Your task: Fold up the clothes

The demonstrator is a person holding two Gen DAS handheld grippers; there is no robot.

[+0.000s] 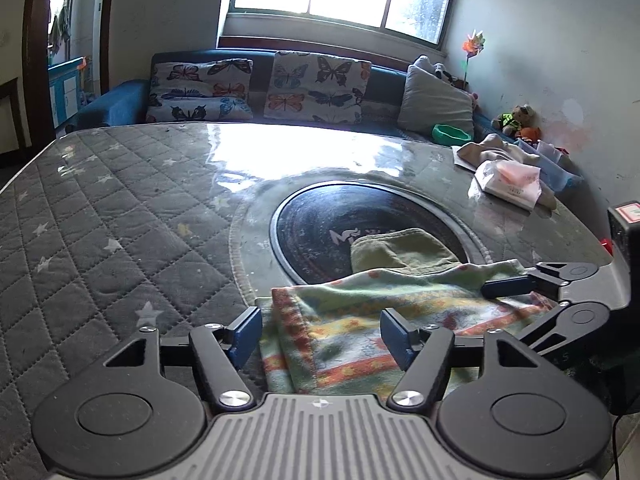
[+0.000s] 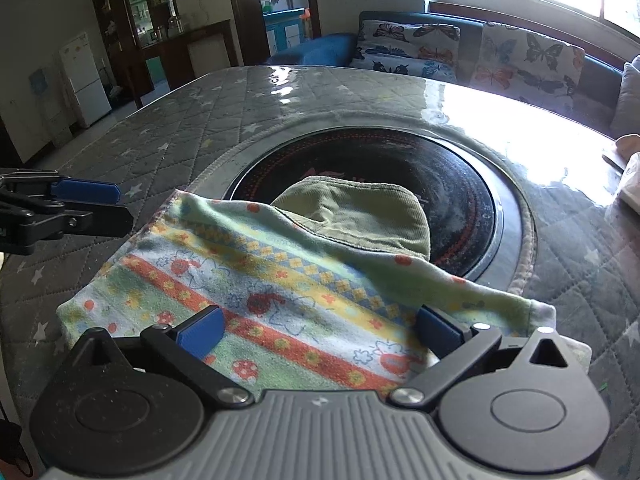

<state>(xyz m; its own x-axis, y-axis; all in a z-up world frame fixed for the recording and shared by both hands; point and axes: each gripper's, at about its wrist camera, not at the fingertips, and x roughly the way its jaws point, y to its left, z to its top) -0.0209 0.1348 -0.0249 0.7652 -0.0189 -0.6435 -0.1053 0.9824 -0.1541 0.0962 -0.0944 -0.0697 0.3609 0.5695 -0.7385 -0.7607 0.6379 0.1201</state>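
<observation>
Quilted grey table (image 1: 100,220) | butterfly-cushion sofa (image 1: 320,84) behind | both hand-held grippers released over patterned cloth (image 2: 280,292)

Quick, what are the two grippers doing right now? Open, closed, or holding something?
Left gripper: open, holding nothing, just above the colourful towel.
Right gripper: open, holding nothing, over the same towel.

text: none legible | cooktop (image 1: 320,216) — white logo, unreadable | tissue pack (image 1: 510,182) — print too blurred
</observation>
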